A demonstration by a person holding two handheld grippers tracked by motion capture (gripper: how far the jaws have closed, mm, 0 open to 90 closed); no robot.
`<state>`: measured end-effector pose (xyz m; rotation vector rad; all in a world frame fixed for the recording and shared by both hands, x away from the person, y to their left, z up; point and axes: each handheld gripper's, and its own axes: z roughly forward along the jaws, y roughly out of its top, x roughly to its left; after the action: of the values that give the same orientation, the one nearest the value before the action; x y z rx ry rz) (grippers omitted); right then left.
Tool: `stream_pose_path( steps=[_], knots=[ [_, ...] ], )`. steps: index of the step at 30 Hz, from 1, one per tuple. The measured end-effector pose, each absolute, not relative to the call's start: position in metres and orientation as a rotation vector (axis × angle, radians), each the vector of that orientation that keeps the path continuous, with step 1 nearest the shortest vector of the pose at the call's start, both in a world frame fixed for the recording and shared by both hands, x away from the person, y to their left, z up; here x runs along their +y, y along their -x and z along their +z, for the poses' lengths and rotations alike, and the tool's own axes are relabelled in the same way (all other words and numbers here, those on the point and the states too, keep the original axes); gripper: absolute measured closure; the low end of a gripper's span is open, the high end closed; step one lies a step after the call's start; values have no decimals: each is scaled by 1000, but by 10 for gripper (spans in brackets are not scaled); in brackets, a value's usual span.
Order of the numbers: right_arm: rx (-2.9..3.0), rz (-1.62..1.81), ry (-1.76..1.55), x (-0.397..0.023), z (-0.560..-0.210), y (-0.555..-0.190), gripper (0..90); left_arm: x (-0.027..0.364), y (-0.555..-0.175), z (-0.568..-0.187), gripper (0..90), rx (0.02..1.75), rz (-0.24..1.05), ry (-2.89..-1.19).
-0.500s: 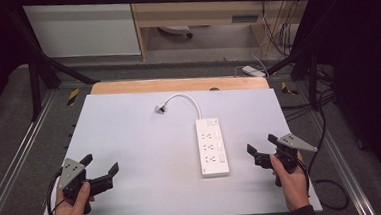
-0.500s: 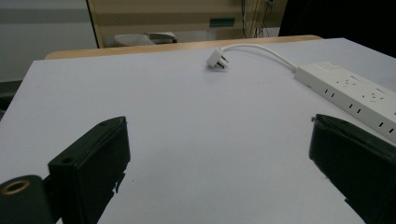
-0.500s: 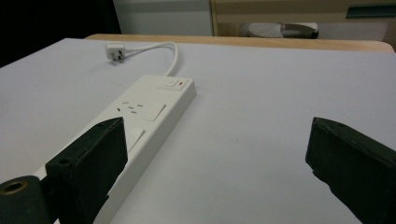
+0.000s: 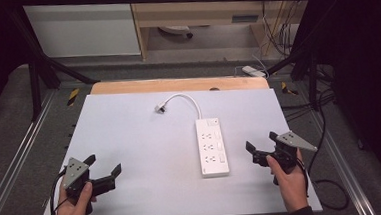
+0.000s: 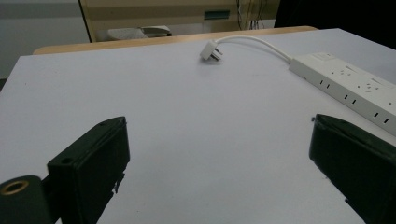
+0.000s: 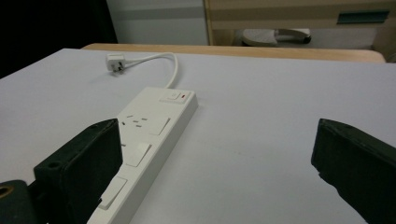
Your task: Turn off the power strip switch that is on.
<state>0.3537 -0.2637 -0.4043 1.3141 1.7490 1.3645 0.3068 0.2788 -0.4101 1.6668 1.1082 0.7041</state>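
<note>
Nothing was yet held: the left gripper (image 4: 103, 169) and right gripper (image 4: 261, 142) were both spread wide and empty. The power strip (image 4: 212, 147) was laid mid-desk, nearer the right gripper, its plug (image 4: 160, 108) lying farther back. An approach was judged next.

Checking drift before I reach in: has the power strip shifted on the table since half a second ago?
No. The power strip lies at the same spot and angle relative to the table's wooden far edge.

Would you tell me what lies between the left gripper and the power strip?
Nothing: in the high view, bare white tabletop separates them.
</note>
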Motion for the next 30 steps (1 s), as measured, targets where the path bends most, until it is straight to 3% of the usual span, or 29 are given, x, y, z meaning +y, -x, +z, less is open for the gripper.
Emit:
stream_pose_path(
  steps=[20, 30],
  knots=[
    [1832, 1429, -1228, -237, -390, -351, 29, 273, -310, -413, 50, 1099, 663, -1693],
    [1907, 1414, -1218, -218, -391, -357, 93, 271, -311, -414, 50, 1097, 656, -1704]
  ],
)
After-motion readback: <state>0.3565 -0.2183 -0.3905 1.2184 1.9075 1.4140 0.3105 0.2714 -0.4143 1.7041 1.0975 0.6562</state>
